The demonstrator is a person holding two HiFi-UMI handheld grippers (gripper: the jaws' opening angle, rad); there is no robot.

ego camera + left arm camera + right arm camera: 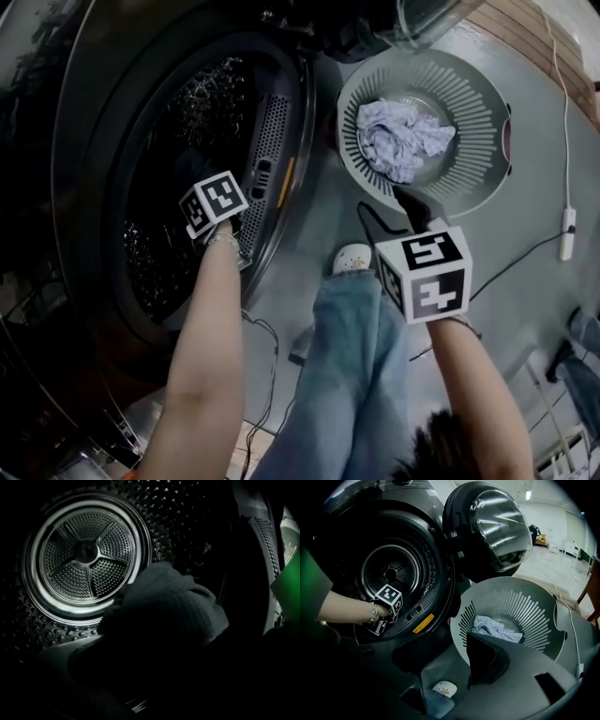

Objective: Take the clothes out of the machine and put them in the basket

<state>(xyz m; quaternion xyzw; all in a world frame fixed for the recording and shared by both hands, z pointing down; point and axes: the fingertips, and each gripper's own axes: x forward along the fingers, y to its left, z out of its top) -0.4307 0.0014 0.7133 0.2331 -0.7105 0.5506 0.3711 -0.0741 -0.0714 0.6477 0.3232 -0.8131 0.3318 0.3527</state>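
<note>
Our left gripper (199, 178) is reaching through the mouth of the machine (436, 559), and its own view is so dark that we cannot tell whether its jaws are apart or closed. Directly ahead of it, filling the middle of that view, lies a dark, waffle-textured cloth (164, 606) bunched on the drum floor. It is very close to the jaws, though we cannot tell whether it is touching them. Beyond the cloth and to the gripper's left, the perforated back wall of the drum (86, 555) catches the light. Our right gripper (411, 202) hangs outside the machine with its jaws apart and nothing between them. Only the floor, a shoe (443, 689) and a jeans leg (361, 375) show through the gap. Just ahead of it stands the round slatted basket (473, 98) with one pale, crumpled cloth (401, 139) already lying in its bottom. The open door (492, 527) of the machine rises behind the basket. We judge the task to be partway done: one piece is in the basket, and we are now fetching the dark cloth from the drum. The next move calls for the left jaws to close firmly on a thick fold of that cloth. We must then draw it back over the lip of the opening without snagging it, swing it across to the basket at the gripper's right, and let go above the pale piece.
</note>
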